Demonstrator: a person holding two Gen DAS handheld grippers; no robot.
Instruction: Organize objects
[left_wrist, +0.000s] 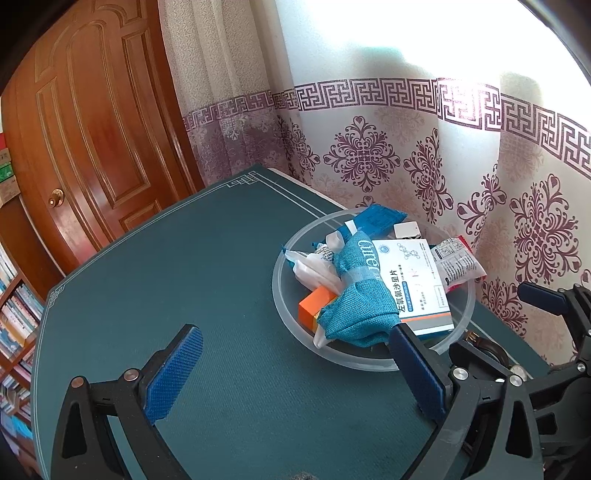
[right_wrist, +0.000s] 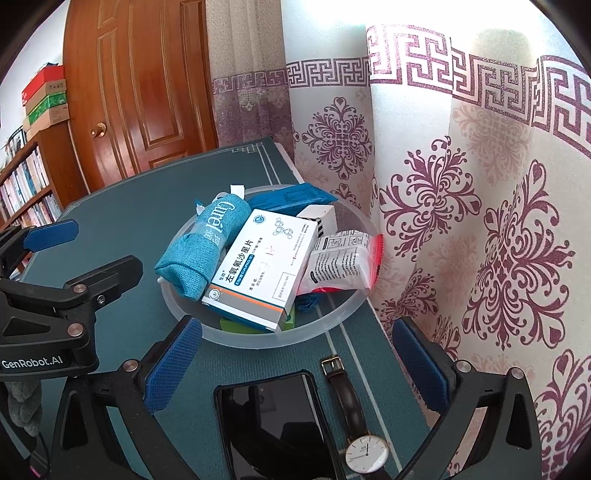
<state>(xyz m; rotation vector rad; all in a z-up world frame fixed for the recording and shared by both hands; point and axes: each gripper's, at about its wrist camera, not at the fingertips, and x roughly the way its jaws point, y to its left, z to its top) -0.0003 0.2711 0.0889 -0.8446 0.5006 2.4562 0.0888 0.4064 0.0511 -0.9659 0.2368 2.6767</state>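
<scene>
A clear plastic bowl (left_wrist: 288, 317) (right_wrist: 177, 306) stands on the green table mat, piled with a white medicine box (left_wrist: 413, 284) (right_wrist: 262, 269), a teal fabric pouch (left_wrist: 354, 291) (right_wrist: 199, 251), an orange box (left_wrist: 314, 306), a blue packet (right_wrist: 291, 199) and a white sachet (right_wrist: 340, 262). My left gripper (left_wrist: 295, 354) is open just in front of the bowl's near rim, nothing between its fingers. My right gripper (right_wrist: 295, 347) is open above a black phone (right_wrist: 273, 424) and a wristwatch (right_wrist: 365, 454) that lie on the mat before the bowl.
A patterned curtain (right_wrist: 480, 221) hangs close along the table's right edge. A wooden door (left_wrist: 92, 129) and a bookshelf (right_wrist: 26, 184) stand to the left. The other gripper's frame (right_wrist: 55, 302) sits left of the bowl. Bare mat (left_wrist: 166, 258) spreads left of the bowl.
</scene>
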